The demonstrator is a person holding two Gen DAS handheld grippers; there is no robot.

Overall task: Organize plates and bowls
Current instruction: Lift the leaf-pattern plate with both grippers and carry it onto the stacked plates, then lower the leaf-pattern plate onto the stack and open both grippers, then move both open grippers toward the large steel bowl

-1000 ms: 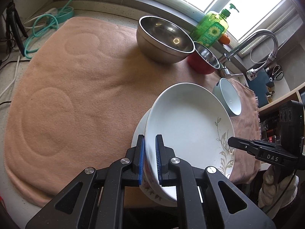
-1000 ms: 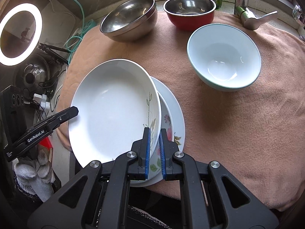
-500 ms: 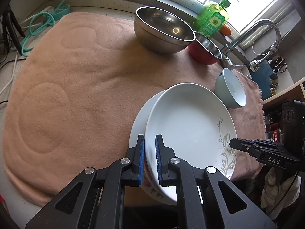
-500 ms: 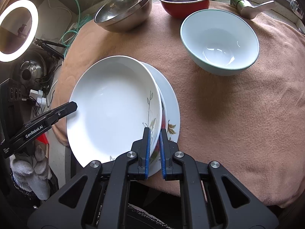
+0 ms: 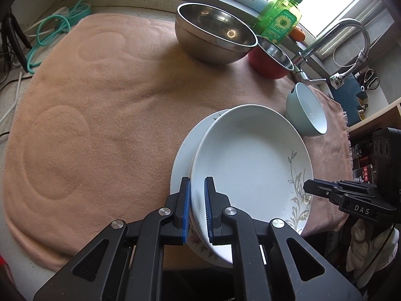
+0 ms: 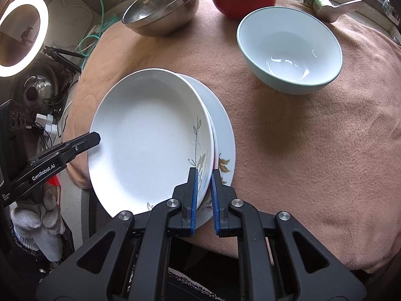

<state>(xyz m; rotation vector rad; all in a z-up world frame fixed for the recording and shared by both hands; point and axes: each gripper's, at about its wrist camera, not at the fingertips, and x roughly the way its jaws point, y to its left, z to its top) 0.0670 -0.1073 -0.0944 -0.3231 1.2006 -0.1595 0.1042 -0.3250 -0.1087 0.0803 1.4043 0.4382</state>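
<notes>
A white deep plate (image 5: 250, 155) (image 6: 150, 135) with a grey leaf pattern hangs just over a flat floral plate (image 5: 183, 155) (image 6: 224, 130) on the peach towel (image 5: 100, 100). My left gripper (image 5: 196, 200) is shut on the deep plate's near left rim. It shows at that plate's left edge as the left gripper (image 6: 96, 138) in the right wrist view. My right gripper (image 6: 204, 190) is shut on the opposite rim, by the leaf pattern. From the left wrist it shows as the right gripper (image 5: 307, 187). Whether the deep plate touches the one below is unclear.
A pale green bowl (image 6: 288, 50) (image 5: 310, 115) stands right of the plates. A steel bowl (image 5: 215, 37) (image 6: 160, 12) and a red bowl (image 5: 268, 62) (image 6: 243, 7) sit at the back. Behind them are a soap bottle (image 5: 278, 22) and a tap (image 5: 351, 25). Cables (image 5: 50, 32) lie off the towel's left.
Both grippers keep their hold on the deep plate. The views have shifted only slightly, and the plate sits a little more over the flat one.
</notes>
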